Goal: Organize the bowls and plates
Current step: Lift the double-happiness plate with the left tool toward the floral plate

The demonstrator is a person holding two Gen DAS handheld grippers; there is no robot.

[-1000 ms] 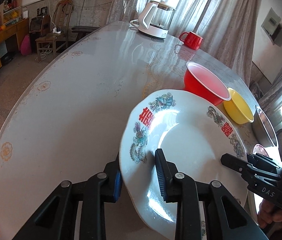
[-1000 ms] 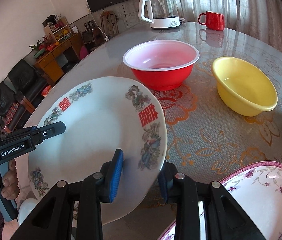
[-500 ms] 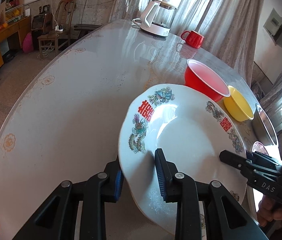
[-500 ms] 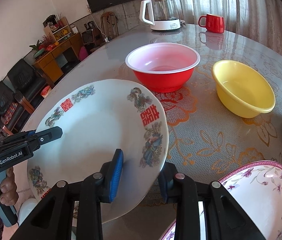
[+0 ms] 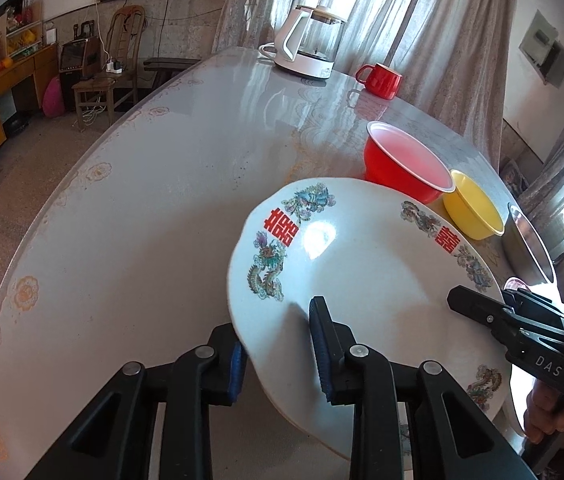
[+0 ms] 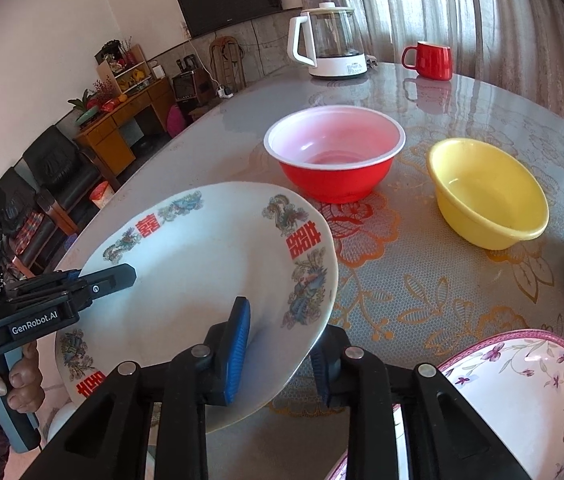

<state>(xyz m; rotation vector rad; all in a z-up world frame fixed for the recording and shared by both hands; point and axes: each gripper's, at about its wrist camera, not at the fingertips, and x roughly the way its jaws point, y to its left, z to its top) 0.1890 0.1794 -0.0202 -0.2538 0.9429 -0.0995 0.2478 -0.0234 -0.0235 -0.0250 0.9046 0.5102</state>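
left gripper (image 5: 280,354) grasping the near-left rim of the plate (image 5: 366,280) | right gripper (image 6: 280,354) jaws closing over the plate's opposite rim | plate being held tilted above the table (image 5: 142,200) | beyond plate: red bowl (image 6: 336,152) and yellow bowl (image 6: 486,194) sitting empty | flowered bowl (image 6: 522,392) lying beside plate

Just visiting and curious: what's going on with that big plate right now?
Left claw clamped on plate rim. Right claw closing on opposite rim. Plate tilted above table. Red bowl just beyond it.
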